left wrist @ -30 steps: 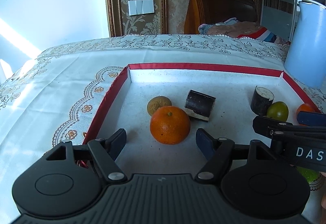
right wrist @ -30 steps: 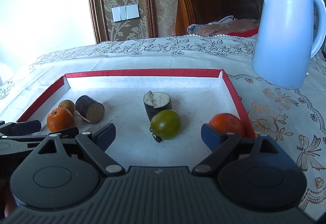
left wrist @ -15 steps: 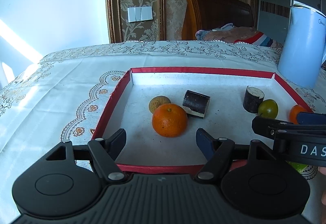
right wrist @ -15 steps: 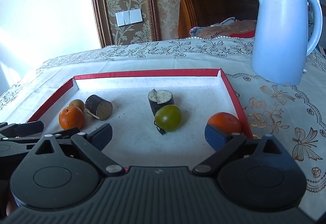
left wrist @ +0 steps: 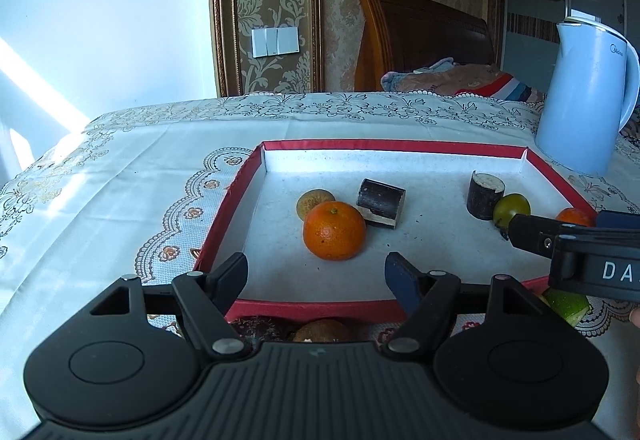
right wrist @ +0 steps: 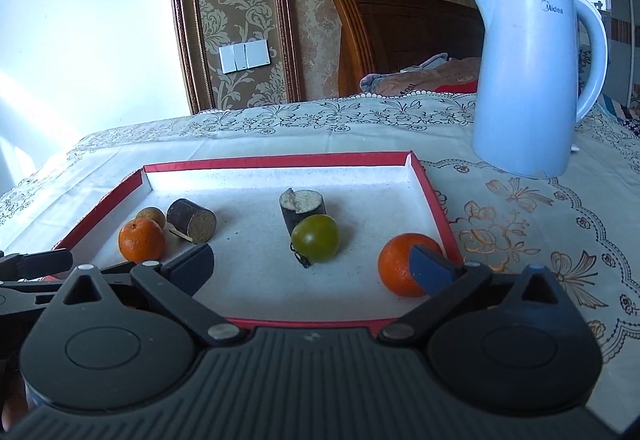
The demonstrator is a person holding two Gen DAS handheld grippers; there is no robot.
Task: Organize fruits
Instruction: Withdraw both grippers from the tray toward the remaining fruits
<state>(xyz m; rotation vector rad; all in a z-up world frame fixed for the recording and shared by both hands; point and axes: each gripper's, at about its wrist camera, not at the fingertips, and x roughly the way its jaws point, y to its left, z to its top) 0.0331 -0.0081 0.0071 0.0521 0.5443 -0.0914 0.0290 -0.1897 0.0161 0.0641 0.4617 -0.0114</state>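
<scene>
2 grippers, left gripper and right gripper, gape empty; right's jaws just widened.

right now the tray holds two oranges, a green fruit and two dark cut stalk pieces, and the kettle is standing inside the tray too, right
Not quite: the kettle is not inside the tray. In the right wrist view it stands on the tablecloth, beyond the tray's far right corner. The rest holds: two oranges, a green fruit and two dark cut stalk pieces lie in the tray.
</scene>
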